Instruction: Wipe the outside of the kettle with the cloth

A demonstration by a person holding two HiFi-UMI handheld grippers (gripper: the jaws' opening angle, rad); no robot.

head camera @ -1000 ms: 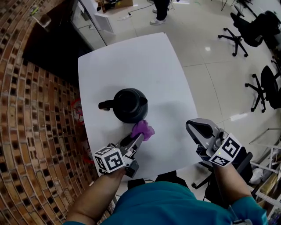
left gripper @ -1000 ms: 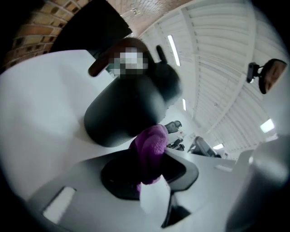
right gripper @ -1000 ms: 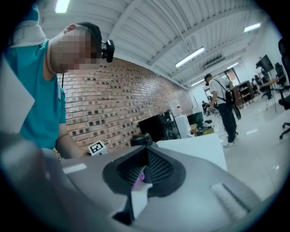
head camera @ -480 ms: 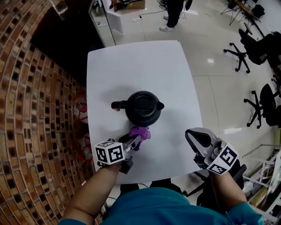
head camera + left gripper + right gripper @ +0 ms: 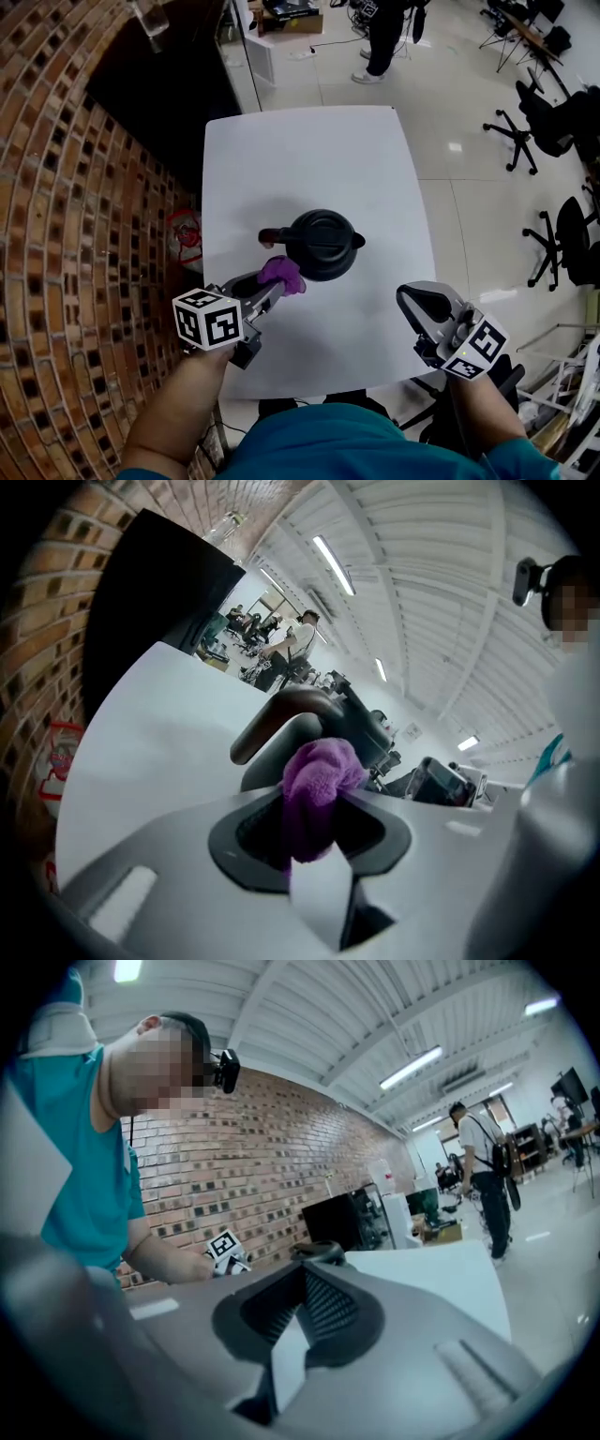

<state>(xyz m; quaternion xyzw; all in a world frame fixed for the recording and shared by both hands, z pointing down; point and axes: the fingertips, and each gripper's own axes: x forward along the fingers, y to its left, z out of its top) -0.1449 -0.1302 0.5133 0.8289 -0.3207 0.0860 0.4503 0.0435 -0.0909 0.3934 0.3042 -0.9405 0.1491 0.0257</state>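
Observation:
A black kettle (image 5: 323, 244) stands on the white table (image 5: 309, 159), its handle (image 5: 273, 236) pointing left. My left gripper (image 5: 272, 284) is shut on a purple cloth (image 5: 280, 274), pressed against the kettle's lower left side under the handle. In the left gripper view the purple cloth (image 5: 317, 789) bulges from between the jaws, with the kettle (image 5: 323, 726) and its dark handle right behind it. My right gripper (image 5: 420, 302) hovers over the table's near right corner, shut and empty, away from the kettle. The right gripper view shows only the kettle's lid (image 5: 317, 1252) above its jaws.
A brick wall (image 5: 66, 234) runs along the table's left side, with a red-and-white object (image 5: 187, 236) on the floor between. Office chairs (image 5: 553, 112) stand on the tiled floor to the right. A person (image 5: 384, 33) stands beyond the table's far end.
My left gripper has carried the cloth from the kettle's near side round to its left, close under the handle. The right gripper has barely moved.

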